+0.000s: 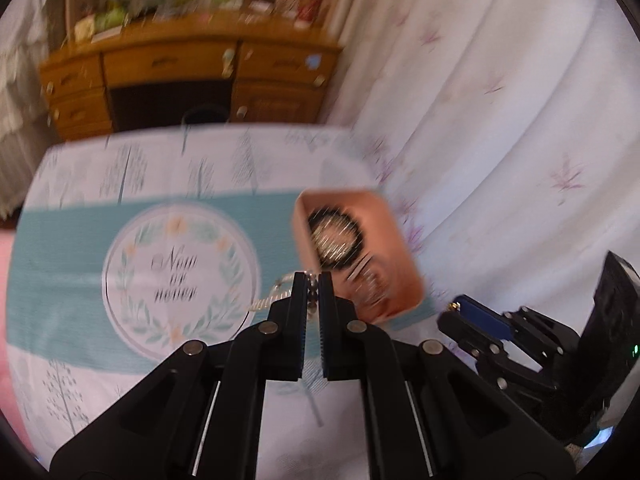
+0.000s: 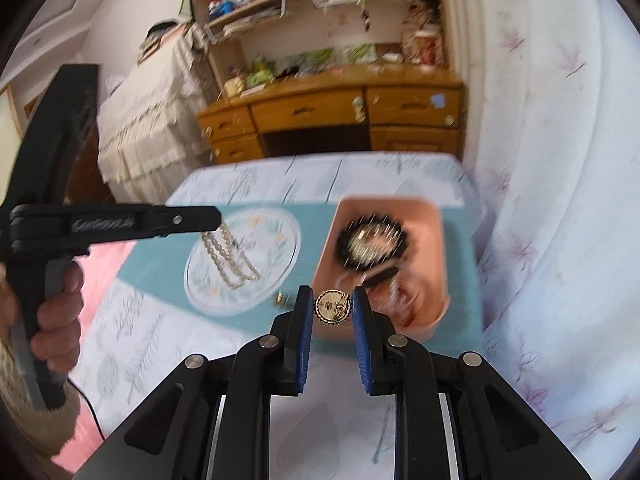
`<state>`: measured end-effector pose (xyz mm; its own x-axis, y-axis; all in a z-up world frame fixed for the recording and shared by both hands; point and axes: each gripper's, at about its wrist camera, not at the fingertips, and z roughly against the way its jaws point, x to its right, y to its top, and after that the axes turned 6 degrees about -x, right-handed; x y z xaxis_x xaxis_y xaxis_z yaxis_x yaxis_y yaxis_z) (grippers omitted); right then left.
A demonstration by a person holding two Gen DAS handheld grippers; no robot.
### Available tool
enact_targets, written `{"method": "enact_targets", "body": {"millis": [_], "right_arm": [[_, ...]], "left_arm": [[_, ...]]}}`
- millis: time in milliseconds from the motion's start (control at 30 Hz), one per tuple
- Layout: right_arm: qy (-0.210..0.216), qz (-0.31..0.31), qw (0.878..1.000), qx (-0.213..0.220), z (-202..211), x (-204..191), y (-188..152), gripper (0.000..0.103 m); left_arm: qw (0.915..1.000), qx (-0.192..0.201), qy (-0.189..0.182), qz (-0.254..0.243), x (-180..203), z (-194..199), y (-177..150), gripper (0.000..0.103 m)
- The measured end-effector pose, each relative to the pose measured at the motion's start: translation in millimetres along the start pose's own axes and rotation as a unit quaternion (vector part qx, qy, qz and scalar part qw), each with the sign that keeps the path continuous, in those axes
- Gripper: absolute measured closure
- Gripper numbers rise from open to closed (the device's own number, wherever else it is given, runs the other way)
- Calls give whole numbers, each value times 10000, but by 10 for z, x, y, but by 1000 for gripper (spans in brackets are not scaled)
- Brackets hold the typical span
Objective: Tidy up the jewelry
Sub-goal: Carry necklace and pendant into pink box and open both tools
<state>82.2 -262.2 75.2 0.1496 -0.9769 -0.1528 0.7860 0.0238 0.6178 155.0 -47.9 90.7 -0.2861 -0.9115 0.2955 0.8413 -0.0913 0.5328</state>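
Note:
My left gripper [image 1: 313, 286] is shut on a pearl necklace [image 2: 230, 258], which hangs in loops above the round print on the tablecloth; the gripper also shows in the right wrist view [image 2: 218, 216]. My right gripper [image 2: 332, 306] is shut on a round gold brooch [image 2: 333, 307], held just in front of a pink tray [image 2: 434, 216]. The tray [image 1: 404, 248] holds a black-rimmed sparkly round piece [image 2: 372, 244] and other blurred items. My right gripper shows at the right in the left wrist view [image 1: 460, 312].
A small gold item [image 2: 280, 298] lies on the teal band of the tablecloth [image 1: 60, 264]. A wooden desk [image 2: 332, 116] with shelves stands behind the table. A white flowered curtain [image 2: 560, 160] hangs on the right.

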Motion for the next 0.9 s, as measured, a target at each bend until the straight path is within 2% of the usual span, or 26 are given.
{"method": "enact_targets", "body": {"millis": [167, 300, 467, 700, 900], "right_arm": [[-54, -213, 9991, 355, 294, 209, 362, 84], [-142, -303, 9987, 393, 316, 334, 548, 84], [-174, -448, 9988, 19, -11, 497, 545, 84], [-224, -524, 9973, -471, -674, 697, 338, 84], [-210, -522, 9959, -713, -1009, 763, 222, 84]], "left_arm": [[9985, 472, -35, -256, 412, 252, 339, 100], [9976, 569, -154, -363, 639, 155, 503, 100], [9986, 243, -226, -420, 797, -317, 552, 100], [9987, -306, -110, -390, 693, -1033, 390, 100], [9979, -408, -1, -505, 633, -1243, 318, 100]]}}
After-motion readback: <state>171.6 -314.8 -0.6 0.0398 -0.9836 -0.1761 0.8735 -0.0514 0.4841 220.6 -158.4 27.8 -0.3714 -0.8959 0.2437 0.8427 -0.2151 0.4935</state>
